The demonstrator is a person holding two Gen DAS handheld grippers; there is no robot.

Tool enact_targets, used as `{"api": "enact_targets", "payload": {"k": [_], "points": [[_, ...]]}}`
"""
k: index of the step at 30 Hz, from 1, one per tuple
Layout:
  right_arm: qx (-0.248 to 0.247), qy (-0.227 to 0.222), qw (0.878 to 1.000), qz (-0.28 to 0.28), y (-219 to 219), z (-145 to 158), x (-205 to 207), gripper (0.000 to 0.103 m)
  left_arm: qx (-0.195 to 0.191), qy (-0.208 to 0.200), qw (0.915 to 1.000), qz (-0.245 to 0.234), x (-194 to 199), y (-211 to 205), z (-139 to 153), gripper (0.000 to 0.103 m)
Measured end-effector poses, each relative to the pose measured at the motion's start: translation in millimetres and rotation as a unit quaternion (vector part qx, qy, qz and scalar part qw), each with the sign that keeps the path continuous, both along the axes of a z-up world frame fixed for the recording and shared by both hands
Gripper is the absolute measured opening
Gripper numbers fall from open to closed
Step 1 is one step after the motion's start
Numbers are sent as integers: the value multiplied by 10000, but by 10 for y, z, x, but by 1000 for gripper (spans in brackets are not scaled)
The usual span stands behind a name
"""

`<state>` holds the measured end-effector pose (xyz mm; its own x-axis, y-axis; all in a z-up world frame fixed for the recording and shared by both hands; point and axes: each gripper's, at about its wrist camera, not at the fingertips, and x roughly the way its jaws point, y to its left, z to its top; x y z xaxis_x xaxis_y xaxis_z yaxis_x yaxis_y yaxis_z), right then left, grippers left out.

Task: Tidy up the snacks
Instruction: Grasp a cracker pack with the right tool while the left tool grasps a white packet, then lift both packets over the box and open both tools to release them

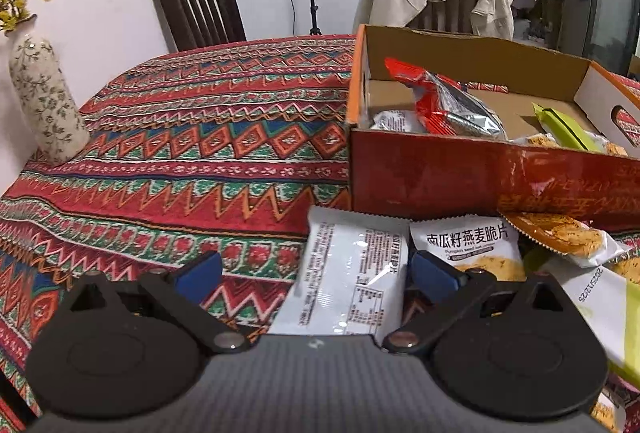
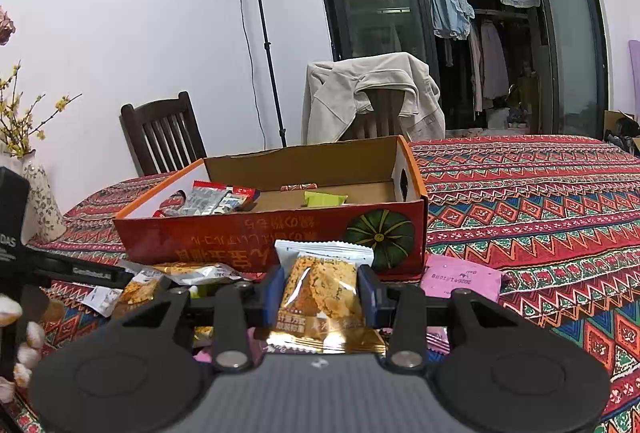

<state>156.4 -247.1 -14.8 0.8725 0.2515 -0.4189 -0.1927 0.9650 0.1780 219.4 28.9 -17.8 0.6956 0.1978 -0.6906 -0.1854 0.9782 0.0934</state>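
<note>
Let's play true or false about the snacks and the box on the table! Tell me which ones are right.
1. The right gripper holds a snack packet. True.
2. The cardboard box is empty. False: a red packet and a green packet lie inside.
3. The left gripper is open. True: its jaws stand apart around a white packet.
4. A jacket hangs on a chair. True.
5. The vase stands inside the box. False: it stands on the tablecloth.
</note>
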Motion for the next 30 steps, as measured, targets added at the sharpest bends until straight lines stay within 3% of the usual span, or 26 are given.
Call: {"api": "enact_targets", "payload": {"k": [3, 5, 9, 10, 18, 30], "points": [[-5, 2, 10000, 4, 1, -1, -1, 39, -62, 11, 10000, -72, 23, -6, -41, 101], [-5, 4, 10000, 0, 1, -1, 0, 39, -182, -24, 9997, -161, 20, 8, -40, 92], [-16, 3, 10000, -7, 2, 2, 0, 39, -410, -129, 9986, -301, -14, 35, 1, 55], [-19, 1, 10000, -8, 1, 2, 1, 39, -442, -143, 9984, -308, -21, 43, 8, 53], [-23, -29, 10000, -5, 3, -3, 10, 39, -498, -300, 9978, -315, -156, 80, 94, 48], [13, -235, 9997, 98, 41, 71, -38, 39, -635, -997, 9916, -530, -634, 86, 485, 48]]}}
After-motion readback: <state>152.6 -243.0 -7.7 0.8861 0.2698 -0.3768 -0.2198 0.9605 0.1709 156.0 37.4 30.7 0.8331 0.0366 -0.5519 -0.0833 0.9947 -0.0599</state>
